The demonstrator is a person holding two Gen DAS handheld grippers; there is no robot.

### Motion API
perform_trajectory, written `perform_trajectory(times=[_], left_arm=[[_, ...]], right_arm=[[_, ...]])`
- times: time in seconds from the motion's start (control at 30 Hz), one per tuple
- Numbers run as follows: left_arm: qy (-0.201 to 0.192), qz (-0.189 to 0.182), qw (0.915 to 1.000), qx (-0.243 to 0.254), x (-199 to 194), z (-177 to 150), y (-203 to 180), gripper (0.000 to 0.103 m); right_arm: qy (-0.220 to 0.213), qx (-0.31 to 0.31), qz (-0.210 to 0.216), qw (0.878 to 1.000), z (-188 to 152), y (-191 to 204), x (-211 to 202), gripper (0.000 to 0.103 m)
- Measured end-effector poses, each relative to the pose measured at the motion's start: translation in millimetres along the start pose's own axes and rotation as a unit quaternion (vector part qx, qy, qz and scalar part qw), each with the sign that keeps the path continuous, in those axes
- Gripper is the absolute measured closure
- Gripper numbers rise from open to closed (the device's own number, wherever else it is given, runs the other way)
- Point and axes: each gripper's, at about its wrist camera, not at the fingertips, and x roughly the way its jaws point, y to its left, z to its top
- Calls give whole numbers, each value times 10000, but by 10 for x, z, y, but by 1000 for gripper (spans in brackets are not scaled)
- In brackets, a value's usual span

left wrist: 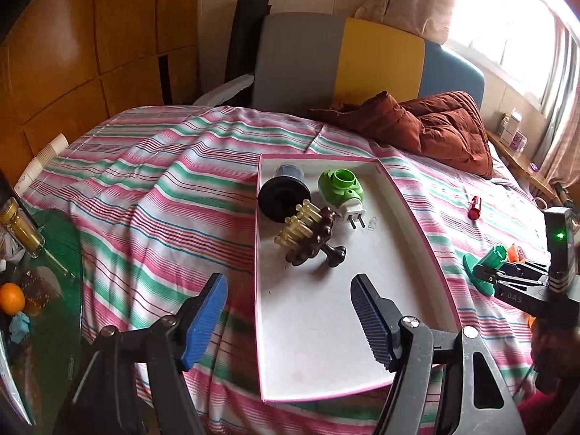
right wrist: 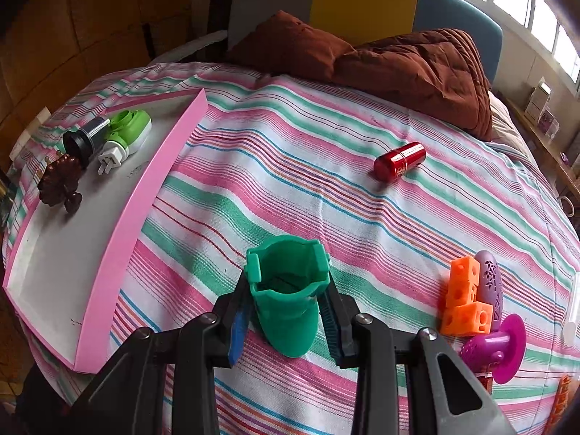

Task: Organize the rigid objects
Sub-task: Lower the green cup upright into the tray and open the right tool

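- Right gripper (right wrist: 286,311) clamps a green plastic cup (right wrist: 288,290) over the striped bedspread (right wrist: 290,152)
- Left gripper (left wrist: 288,311) gapes wide, holding nothing, above the pink-rimmed tray (left wrist: 409,214)
- In the tray: brown massager (left wrist: 308,243), green plug-in unit (left wrist: 342,188), black funnel (left wrist: 284,195)
- Red canister (right wrist: 398,161) lies apart; orange blocks (right wrist: 465,299) nearby

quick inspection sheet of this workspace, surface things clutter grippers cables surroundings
surface: striped bedsheet with pink-rimmed tray on it
job's things: green plug-in device, black cap piece and brown comb in tray; red cylinder, orange cubes, purple pieces loose on sheet
clutter: brown quilt
grippers: left gripper open, empty, over tray; right gripper shut on green cup
cables: nothing seen
surroundings: window, wooden panels
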Motion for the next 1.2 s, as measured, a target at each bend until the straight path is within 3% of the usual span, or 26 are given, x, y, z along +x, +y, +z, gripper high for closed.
perform_trajectory(times=[0.57,0.87,1.2], left_arm=[[19,-24,9999,-130,-98,-145,114,32],[9,-12,9999,-162,-125,-210,165,32],[-18,-15,9996,-271,-143,-238,253,32]], right_arm=[[125,297,65,9995,-140,93,-177,68],[-173,347,469,9981,-2,302,-445,68],[-268,35,1001,9946,271,819,-542,68]])
